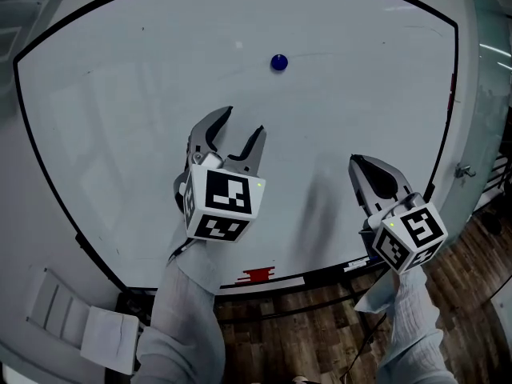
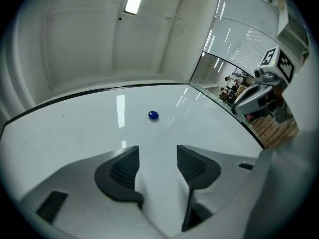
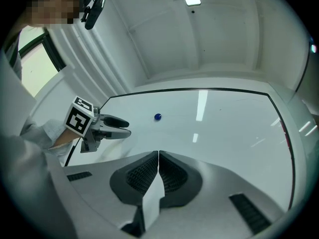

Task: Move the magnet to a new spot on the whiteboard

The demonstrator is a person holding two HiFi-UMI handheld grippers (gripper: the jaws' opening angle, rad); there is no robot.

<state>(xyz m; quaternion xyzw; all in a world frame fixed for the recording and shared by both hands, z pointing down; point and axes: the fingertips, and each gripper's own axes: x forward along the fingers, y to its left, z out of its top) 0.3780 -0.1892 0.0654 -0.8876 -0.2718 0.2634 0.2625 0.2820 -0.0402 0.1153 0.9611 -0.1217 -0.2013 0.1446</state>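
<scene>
Left gripper point(image 1: 244, 122) gapes wide and empty, aimed at the blue magnet point(image 1: 278, 62) — stuck farther off on the whiteboard point(image 1: 120, 102), well apart. Right gripper point(image 1: 358, 165), jaws pressed together on nothing, hangs to the right. Judging by this, grasp and move both remain — no container shows

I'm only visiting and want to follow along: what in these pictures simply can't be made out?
- The small round blue magnet is too small in every view to show any detail.
- The red item on the bottom ledge of the white whiteboard is too small in the head view to identify.
- The ledge left of it is hidden by the person's white sleeve in the head view.
- The room beyond the board's right edge is tiny and distorted in the left gripper view.
</scene>
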